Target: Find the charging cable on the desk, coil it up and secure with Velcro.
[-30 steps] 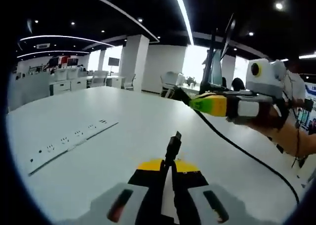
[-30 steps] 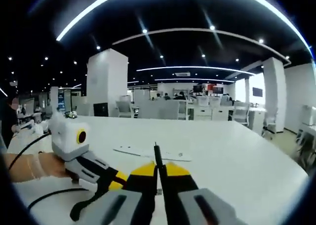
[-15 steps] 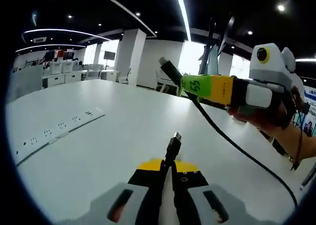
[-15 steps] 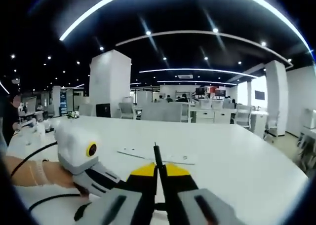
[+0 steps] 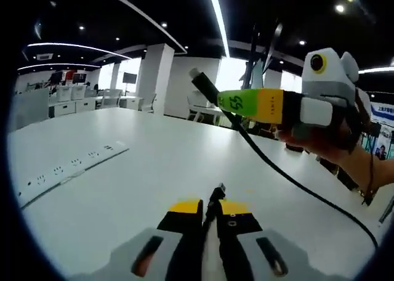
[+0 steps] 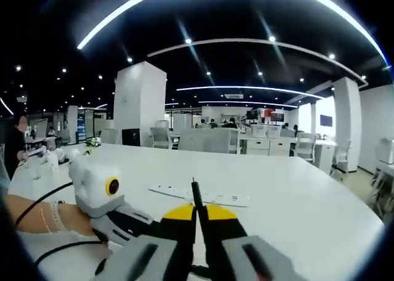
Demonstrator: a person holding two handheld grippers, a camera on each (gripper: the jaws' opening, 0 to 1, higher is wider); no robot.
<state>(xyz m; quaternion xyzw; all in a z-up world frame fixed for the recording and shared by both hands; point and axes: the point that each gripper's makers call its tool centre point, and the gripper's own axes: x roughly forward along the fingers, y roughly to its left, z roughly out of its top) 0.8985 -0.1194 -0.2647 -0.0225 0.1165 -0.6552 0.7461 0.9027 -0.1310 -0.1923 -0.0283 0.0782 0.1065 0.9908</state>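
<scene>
Left gripper view: the left gripper rises from the bottom edge with its jaws clenched on one plug end of the black charging cable; the plug tip projects just past the yellow jaw tips. Below it lies the white desk, and a white power strip lies flat on the desk at the left.

The right gripper enters this view from the right, held by a hand above the desk surface. Its green and yellow jaws grasp the cable near the other end, and a short black plug sticks out beyond the tips. From these jaws the cable hangs down and runs to the lower right, above the desk.

Right gripper view: the right gripper shows its jaws pressed together on the cable, with a thin black tip standing up between them. The left gripper sits just beside it at the lower left, held by a hand. A stretch of the cable curves across the desk at the lower left. The power strip lies beyond the jaw tips
</scene>
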